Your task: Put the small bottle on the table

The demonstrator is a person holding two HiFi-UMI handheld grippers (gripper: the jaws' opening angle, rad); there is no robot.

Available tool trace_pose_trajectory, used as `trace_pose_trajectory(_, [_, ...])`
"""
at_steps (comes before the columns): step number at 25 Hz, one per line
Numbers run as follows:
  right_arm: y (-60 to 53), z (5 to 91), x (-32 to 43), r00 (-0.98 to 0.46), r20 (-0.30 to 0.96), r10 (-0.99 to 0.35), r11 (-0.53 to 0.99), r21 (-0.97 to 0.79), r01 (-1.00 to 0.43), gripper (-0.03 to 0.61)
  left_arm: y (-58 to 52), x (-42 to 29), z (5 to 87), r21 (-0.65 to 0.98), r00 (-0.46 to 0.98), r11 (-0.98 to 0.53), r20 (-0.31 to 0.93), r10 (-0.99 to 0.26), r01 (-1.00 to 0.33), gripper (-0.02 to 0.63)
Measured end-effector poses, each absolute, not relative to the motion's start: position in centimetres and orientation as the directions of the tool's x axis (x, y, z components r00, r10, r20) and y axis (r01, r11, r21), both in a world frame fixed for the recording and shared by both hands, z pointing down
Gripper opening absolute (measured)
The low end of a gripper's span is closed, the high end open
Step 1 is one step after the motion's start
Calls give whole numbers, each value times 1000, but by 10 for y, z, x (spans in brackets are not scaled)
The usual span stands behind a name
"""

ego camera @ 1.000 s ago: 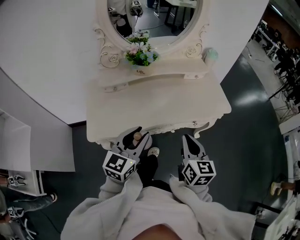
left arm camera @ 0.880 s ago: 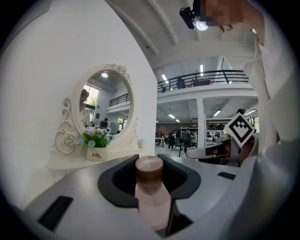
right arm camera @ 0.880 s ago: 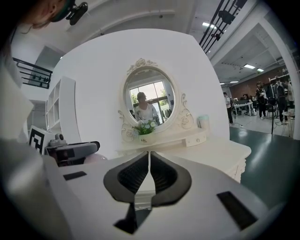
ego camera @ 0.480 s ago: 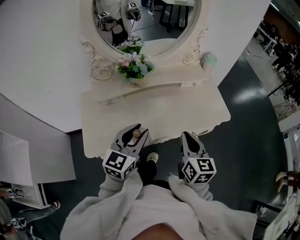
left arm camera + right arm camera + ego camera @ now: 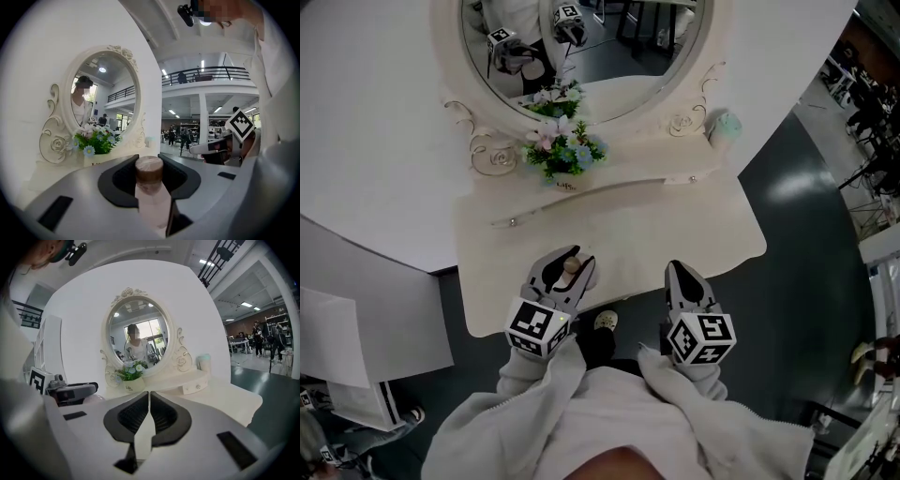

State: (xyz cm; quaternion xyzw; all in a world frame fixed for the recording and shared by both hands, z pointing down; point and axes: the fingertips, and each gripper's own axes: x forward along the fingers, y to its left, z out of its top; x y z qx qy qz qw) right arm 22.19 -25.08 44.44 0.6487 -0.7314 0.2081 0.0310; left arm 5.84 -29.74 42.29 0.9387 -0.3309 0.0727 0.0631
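Observation:
The small bottle (image 5: pixel 572 266) is pale pink with a brown cap (image 5: pixel 149 168) and stands upright between the jaws of my left gripper (image 5: pixel 566 261). That gripper is shut on the bottle's body (image 5: pixel 152 201) and hangs over the front part of the cream dressing table (image 5: pixel 656 225). My right gripper (image 5: pixel 679 272) is at the table's front edge, to the right. Its jaws are shut with nothing between them (image 5: pixel 149 405).
An oval mirror (image 5: pixel 581 47) rises at the back of the table, with a pot of flowers (image 5: pixel 562 152) in front of it. A small teal jar (image 5: pixel 724 124) stands at the back right, above a little drawer (image 5: pixel 194 387). Dark floor lies to the right.
Both grippers have come forward relative to the table. The left gripper's tip with the bottle has passed from the front edge to over the tabletop. The grip is unchanged.

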Motion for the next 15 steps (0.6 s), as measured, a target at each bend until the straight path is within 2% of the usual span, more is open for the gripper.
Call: trace_pose_trajectory(15, [-316,467,233,-158,343,-926,65,-268,-961,37,-366,69,449,86,779,-781,201,-594,-619,135])
